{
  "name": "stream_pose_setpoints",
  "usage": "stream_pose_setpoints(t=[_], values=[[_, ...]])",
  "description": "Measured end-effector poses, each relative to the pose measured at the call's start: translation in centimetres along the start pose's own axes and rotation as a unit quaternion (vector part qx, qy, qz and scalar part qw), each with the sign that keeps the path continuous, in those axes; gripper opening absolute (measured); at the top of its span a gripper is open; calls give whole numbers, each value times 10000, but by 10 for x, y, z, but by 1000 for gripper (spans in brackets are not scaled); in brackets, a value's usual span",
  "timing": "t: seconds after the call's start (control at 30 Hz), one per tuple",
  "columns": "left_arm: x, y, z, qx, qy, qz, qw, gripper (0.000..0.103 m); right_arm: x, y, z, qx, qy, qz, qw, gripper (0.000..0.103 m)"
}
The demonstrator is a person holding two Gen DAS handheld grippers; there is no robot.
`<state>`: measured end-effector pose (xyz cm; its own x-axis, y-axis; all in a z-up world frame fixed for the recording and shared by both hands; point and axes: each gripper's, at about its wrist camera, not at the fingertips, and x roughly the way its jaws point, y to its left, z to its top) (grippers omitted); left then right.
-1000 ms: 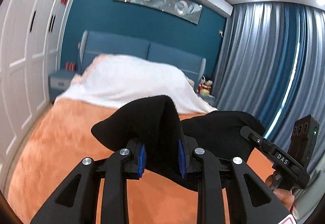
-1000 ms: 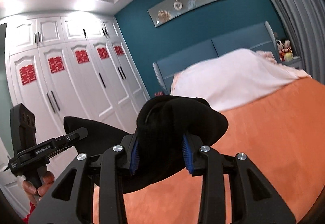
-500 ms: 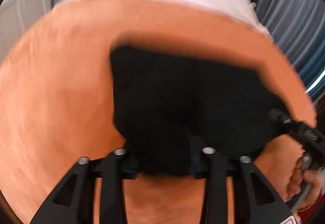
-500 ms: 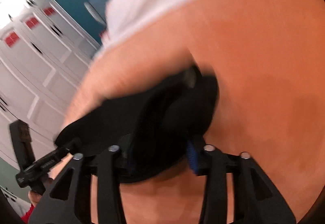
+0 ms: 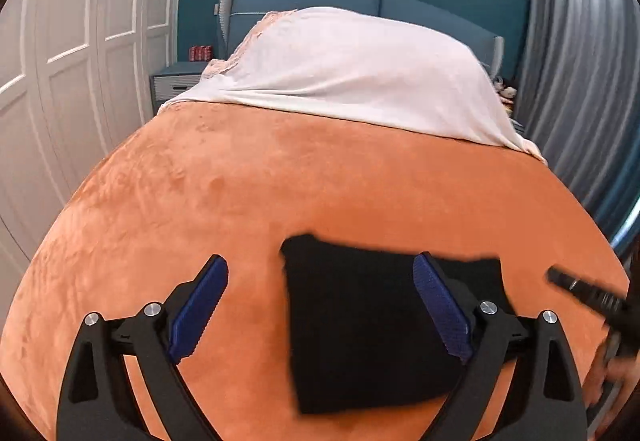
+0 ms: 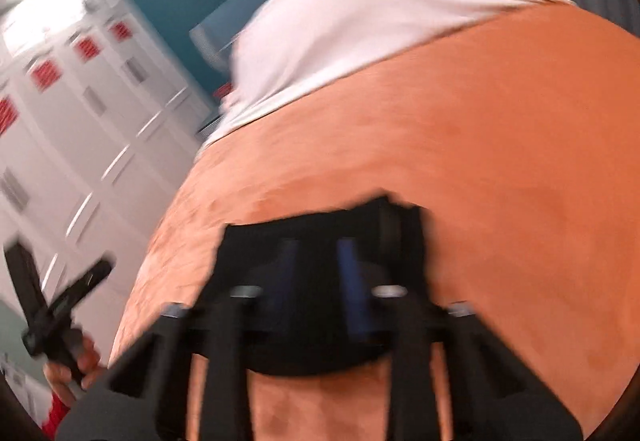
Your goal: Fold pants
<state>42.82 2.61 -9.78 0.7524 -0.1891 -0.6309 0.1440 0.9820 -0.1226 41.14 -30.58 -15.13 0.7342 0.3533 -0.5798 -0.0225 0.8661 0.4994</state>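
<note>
Pants (image 5: 360, 325) lie flat on the blanket (image 5: 280, 185) at the near end of the bed; my left gripper (image 5: 320, 305) over their left half — one finger (image 5: 440, 305) above the cloth, the other over blanket; sheet (image 5: 352, 73) behind; wardrobe (image 5: 60, 61) left; curtain (image 5: 580, 81) right.

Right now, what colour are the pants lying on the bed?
Plain black pants, no visible pattern, lying on the orange blanket; clearest in the left wrist view.
</note>
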Motion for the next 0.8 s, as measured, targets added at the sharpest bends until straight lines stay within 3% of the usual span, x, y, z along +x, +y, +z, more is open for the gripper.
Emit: stream_pose_setpoints(t=[0.03,0.1,0.13,0.2,0.23,0.27,0.33,0.4,0.43,0.47,0.5,0.57,0.63,0.7,0.8], values=[[17,-9,5,-41,139,49,9999,92,17,9,5,-147,122,22,9998,12],[74,-20,0,-161,774,50,9969,92,58,15,8,-438,419,-98,9981,12],[106,-18,-4,-192,1091,108,9938,92,85,10,7,-605,638,-348,9955,12],[162,-12,-28,-119,1617,701,9843,93,127,-19,1,-613,1065,-889,9884,0],[180,-6,-41,-94,1805,834,9800,94,146,-40,-6,-525,1221,-1019,9859,0],[187,3,-47,-275,1822,578,9812,95,148,-60,-6,-271,1054,-675,9918,0],[172,18,-43,-714,1688,214,9828,93,133,-74,5,201,998,-605,9930,3],[133,31,-36,-771,1424,143,9867,91,97,-79,9,534,920,-206,9941,35],[115,33,-35,-740,1260,67,9892,92,71,-83,5,541,787,-169,9953,67],[86,41,-41,-640,1097,5,9919,92,47,-86,-3,446,571,-282,9970,72],[63,46,-51,-524,1032,43,9933,92,15,-89,-14,205,299,-486,9982,72],[33,55,-74,-335,1065,217,9935,93,-18,-99,-37,-230,196,-967,9949,70],[17,54,-102,-195,1259,299,9914,93,-36,-97,-62,-678,307,-1375,9877,57],[16,45,-135,77,1527,301,9878,93,-32,-90,-81,-885,610,-1442,9837,54],[25,15,-164,535,1568,473,9850,93,-10,-76,-94,-1176,799,-1436,9794,53]])
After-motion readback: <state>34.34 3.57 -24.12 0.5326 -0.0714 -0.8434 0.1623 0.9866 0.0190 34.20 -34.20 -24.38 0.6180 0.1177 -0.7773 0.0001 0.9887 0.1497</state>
